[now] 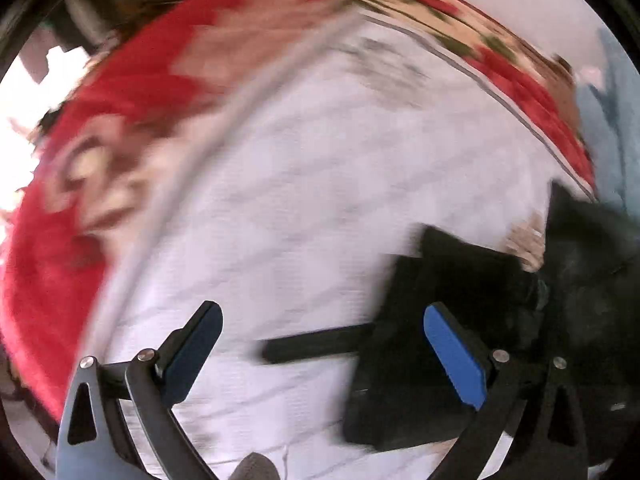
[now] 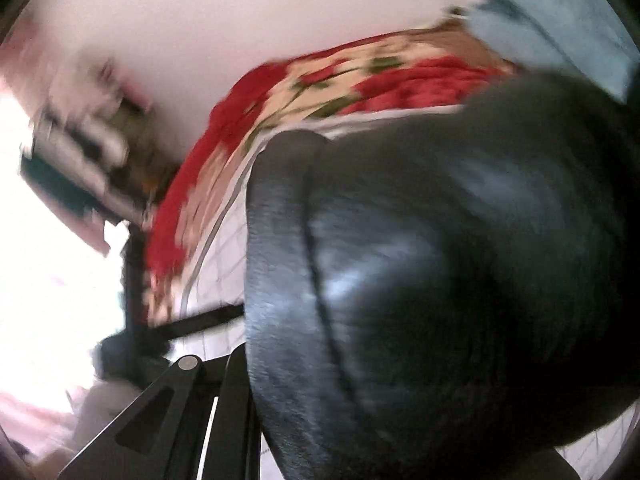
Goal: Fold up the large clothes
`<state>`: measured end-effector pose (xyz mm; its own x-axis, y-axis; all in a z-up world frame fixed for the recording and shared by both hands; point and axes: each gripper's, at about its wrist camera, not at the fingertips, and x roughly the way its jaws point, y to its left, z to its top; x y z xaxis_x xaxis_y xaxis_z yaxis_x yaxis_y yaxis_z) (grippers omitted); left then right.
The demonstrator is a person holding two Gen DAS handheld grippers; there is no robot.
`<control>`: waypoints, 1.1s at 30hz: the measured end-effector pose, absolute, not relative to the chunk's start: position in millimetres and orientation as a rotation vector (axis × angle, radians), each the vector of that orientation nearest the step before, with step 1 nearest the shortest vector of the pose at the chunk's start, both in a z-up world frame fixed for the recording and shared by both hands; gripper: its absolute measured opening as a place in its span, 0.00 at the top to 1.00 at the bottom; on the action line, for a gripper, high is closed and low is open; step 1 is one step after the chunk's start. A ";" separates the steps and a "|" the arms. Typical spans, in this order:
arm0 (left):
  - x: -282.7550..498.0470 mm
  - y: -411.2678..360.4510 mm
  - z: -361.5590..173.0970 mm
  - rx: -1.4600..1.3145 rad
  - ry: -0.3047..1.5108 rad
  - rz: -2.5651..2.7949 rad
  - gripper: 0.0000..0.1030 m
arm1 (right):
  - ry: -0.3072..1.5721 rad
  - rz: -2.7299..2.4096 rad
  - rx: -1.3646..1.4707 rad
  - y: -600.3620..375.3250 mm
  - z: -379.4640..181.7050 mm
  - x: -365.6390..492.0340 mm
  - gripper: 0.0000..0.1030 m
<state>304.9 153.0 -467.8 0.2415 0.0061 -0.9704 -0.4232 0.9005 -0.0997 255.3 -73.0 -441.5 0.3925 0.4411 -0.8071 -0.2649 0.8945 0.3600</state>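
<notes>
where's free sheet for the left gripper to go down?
Free: white sheet ahead of the left gripper, bordered by the red blanket left and above. Crowded: right side, with the black garment and right gripper.

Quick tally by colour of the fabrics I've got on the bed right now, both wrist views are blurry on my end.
Black: 1, the dark garment that fills the right wrist view.
White: 1, the checked sheet.
Red floral: 1, the blanket beyond the sheet.
Pale blue: 1, a cloth at the far right edge.
Total: 4 fabrics.
</notes>
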 end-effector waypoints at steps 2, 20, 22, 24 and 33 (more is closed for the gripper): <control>278.9 184.1 -458.1 -0.367 1.285 0.362 0.00 | 1.138 0.513 0.106 -31.0 -468.4 249.6 0.86; 275.6 167.2 -408.0 -0.308 1.215 0.228 0.00 | 1.565 0.585 0.304 -46.8 -476.7 201.2 0.22; 283.2 143.6 -427.2 -0.269 1.254 0.203 0.00 | 1.544 0.469 0.319 -69.2 -474.2 222.1 0.38; 289.6 127.7 -448.6 -0.259 1.299 0.195 0.00 | 1.534 0.401 0.299 -85.3 -480.5 243.9 0.55; 319.1 95.9 -533.5 -0.222 1.442 0.190 0.00 | 1.665 0.318 0.169 -63.1 -561.7 323.5 0.64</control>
<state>319.1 95.9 -533.5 0.1198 -0.0048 -0.9928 -0.2622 0.9643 -0.0363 323.5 -63.1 -561.7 -0.1212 0.2948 -0.9478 -0.0748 0.9495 0.3049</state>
